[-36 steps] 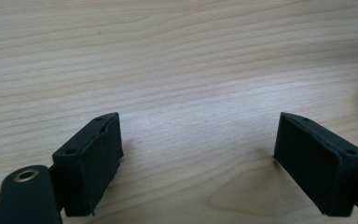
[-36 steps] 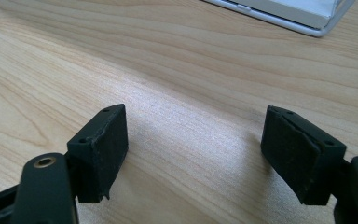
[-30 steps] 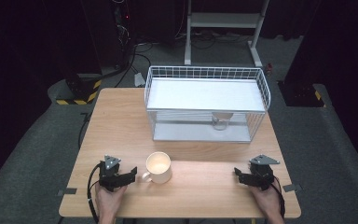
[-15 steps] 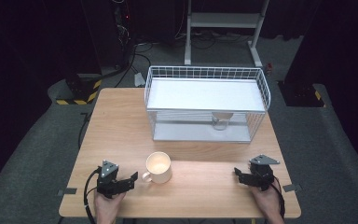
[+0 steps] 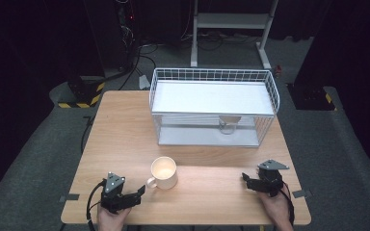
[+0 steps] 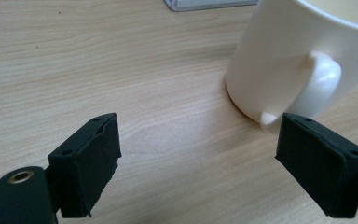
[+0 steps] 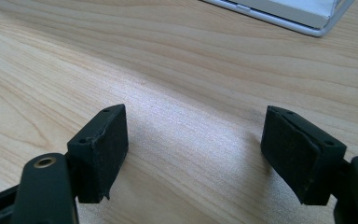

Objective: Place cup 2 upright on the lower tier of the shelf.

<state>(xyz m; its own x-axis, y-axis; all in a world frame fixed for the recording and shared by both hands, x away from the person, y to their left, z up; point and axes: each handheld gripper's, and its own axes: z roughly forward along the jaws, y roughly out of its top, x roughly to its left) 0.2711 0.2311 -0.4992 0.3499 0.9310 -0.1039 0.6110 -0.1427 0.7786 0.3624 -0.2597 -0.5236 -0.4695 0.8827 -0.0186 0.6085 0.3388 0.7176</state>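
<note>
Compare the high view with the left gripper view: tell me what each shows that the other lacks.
The high view alone gives the white wire basket, the right gripper and the mug's open top. The left gripper view alone gives the mug's handle close up, just beyond one finger. Both share the mug, the wooden table and the open left gripper.

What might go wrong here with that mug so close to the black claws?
The left gripper is open, and one of its fingers sits right beside the handle of the white mug. A sideways nudge might push or tip the mug instead of grasping it. The mug also stands fairly near the table's front edge, so a hard shove could send it off.
</note>
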